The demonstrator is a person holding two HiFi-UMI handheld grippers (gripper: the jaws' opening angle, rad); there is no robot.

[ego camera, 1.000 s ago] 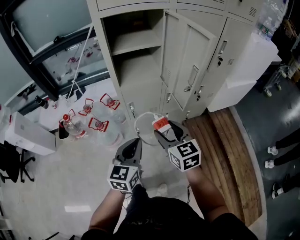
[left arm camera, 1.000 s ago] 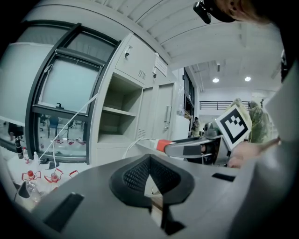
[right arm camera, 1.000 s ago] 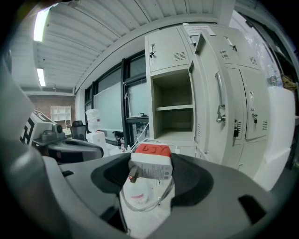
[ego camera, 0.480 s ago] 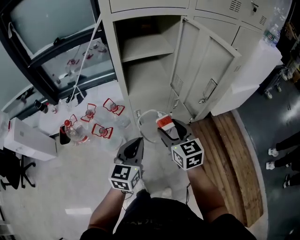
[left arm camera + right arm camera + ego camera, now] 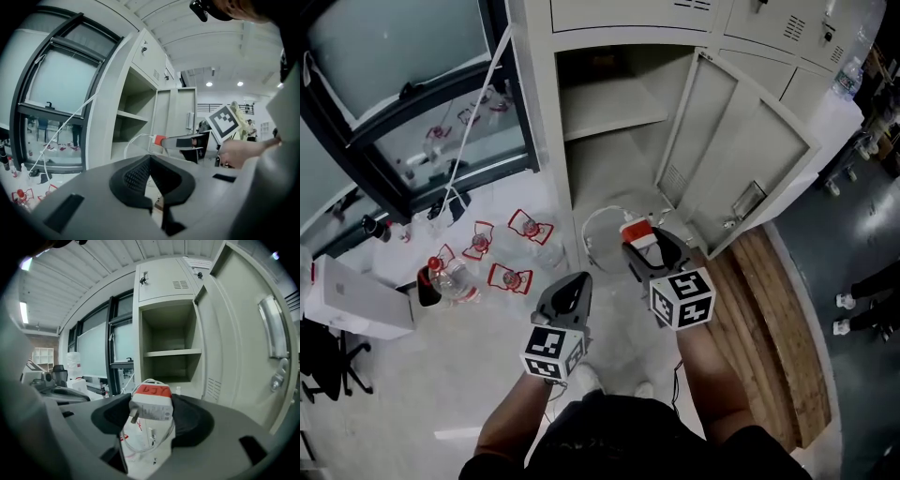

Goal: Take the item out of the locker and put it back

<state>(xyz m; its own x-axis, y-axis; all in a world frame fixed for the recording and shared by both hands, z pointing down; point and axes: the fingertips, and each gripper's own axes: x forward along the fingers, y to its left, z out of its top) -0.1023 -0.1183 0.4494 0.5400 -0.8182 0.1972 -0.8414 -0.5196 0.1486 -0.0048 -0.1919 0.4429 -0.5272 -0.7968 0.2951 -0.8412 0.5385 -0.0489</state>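
A white charger (image 5: 636,231) with an orange-red label and a looped white cable (image 5: 598,236) sits between the jaws of my right gripper (image 5: 639,240), which is shut on it. In the right gripper view the charger (image 5: 151,404) is held level in front of the open locker (image 5: 171,341), with its cable hanging below. The locker (image 5: 614,122) has one shelf (image 5: 609,98), and what shows of its inside is bare. My left gripper (image 5: 572,285) is shut and holds nothing, lower left of the right one. From the left gripper view its jaws meet at the tip (image 5: 151,161), and the charger (image 5: 158,139) shows beyond.
The locker door (image 5: 741,155) stands swung open to the right, close to my right gripper. Several water bottles with red labels (image 5: 508,277) lie on the floor at left, near a white box (image 5: 352,300). A wooden platform (image 5: 778,319) lies at right.
Both grippers have moved forward toward the open locker, the charger still in the right one. The locker opening now looks closer and more central.
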